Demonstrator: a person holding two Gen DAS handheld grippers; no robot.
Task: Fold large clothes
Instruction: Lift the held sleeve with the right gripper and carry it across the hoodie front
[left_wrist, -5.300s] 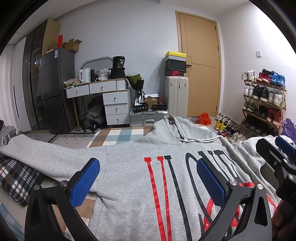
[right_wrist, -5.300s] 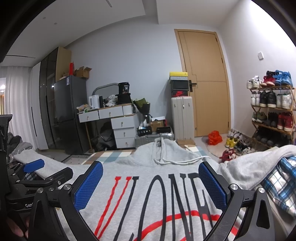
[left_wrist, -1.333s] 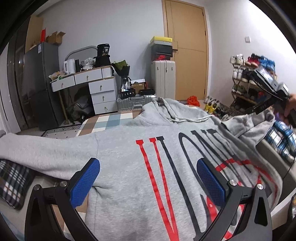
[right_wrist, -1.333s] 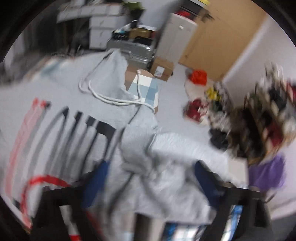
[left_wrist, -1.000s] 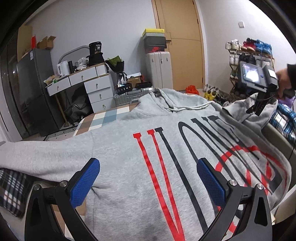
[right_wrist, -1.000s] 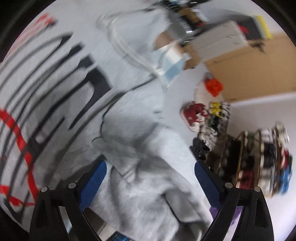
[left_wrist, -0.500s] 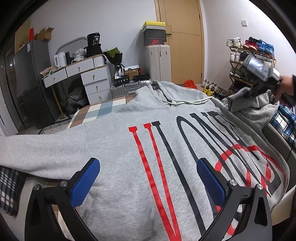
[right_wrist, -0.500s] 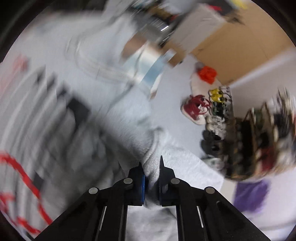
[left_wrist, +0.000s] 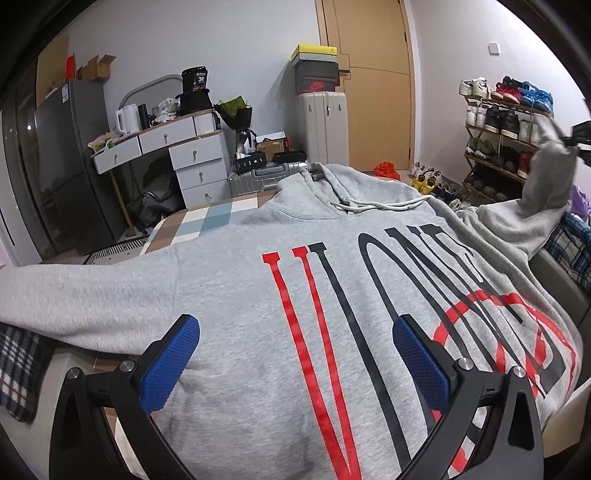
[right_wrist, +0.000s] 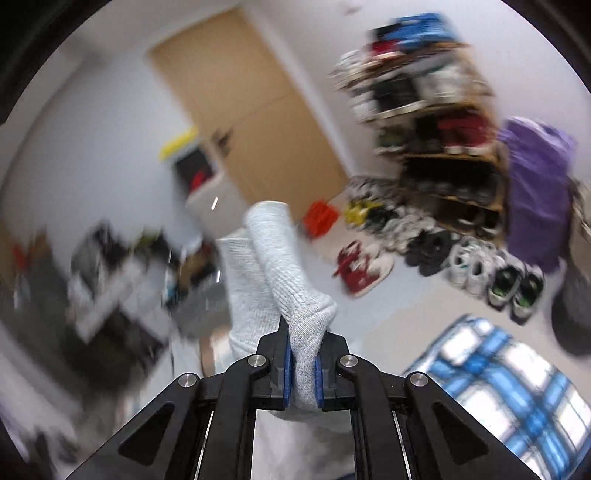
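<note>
Left wrist view, left to right. A plaid blanket (left_wrist: 16, 373) is showing at the far left edge, under the hoodie's outstretched sleeve (left_wrist: 88, 295). The grey hoodie (left_wrist: 280, 266) is lying flat, front up, its red and black lettering (left_wrist: 369, 295) facing the camera and its hood and white drawstring (left_wrist: 376, 205) pointing toward the desk (left_wrist: 166, 147), the suitcase (left_wrist: 325, 125) and the door (left_wrist: 369, 74). The left gripper (left_wrist: 295, 354) is hovering above the lower chest of the hoodie; its blue pads (left_wrist: 170, 363) are standing wide apart and are gripping nothing. At the right edge the other sleeve (left_wrist: 546, 173) is being lifted off the surface, in front of the shoe rack (left_wrist: 506, 125).

Right wrist view, heavily blurred by motion. The right gripper (right_wrist: 302, 376) is pinching the ribbed cuff (right_wrist: 291, 306) of that raised sleeve; the jaws are nearly closed, with only the fabric between the pads. The cuff is sticking up past the fingertips. To the right, shoes (right_wrist: 476, 266) are sitting on the floor, and blue plaid bedding (right_wrist: 509, 387) is showing at the lower right.
</note>
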